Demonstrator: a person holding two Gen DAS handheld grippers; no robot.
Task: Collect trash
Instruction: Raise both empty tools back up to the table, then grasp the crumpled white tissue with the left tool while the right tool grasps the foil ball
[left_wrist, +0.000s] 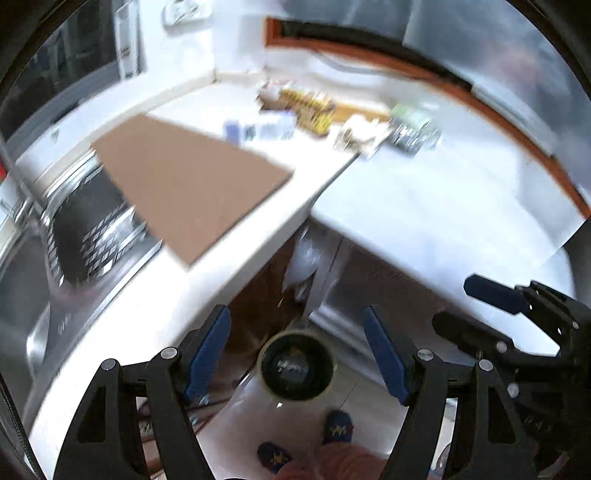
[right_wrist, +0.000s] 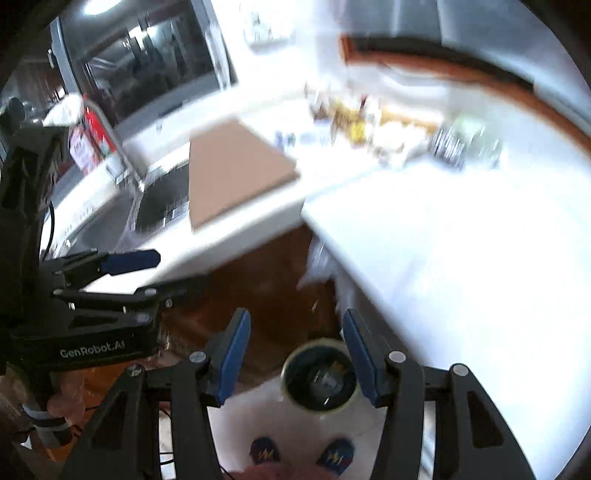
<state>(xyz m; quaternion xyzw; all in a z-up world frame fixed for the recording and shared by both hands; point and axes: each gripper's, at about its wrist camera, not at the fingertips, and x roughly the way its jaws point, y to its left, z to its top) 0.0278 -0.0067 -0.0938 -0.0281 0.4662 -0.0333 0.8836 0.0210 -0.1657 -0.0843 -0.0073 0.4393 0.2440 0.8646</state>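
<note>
Well ahead of both grippers: trash (left_wrist: 354, 125).

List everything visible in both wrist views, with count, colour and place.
Trash bin: 1, dark inside with a pale rim, on the floor below the counter.
Clutter pile: count unclear (blurred), yellow, white, green and silver items, at the back of the counter.
Cardboard sheet: 1, brown, flat on the counter, overhanging the sink.
Sink: 1, steel, left of the cardboard.
Faucet: 1, metal, behind the sink.
Red-and-white package: 1, by the faucet.
Counter: 1, white, L-shaped.
Slippers: 2, blue with yellow marks, on the person's feet.
Left gripper: black with blue pads, open, empty.
Right gripper: same colours, open, empty.
</note>
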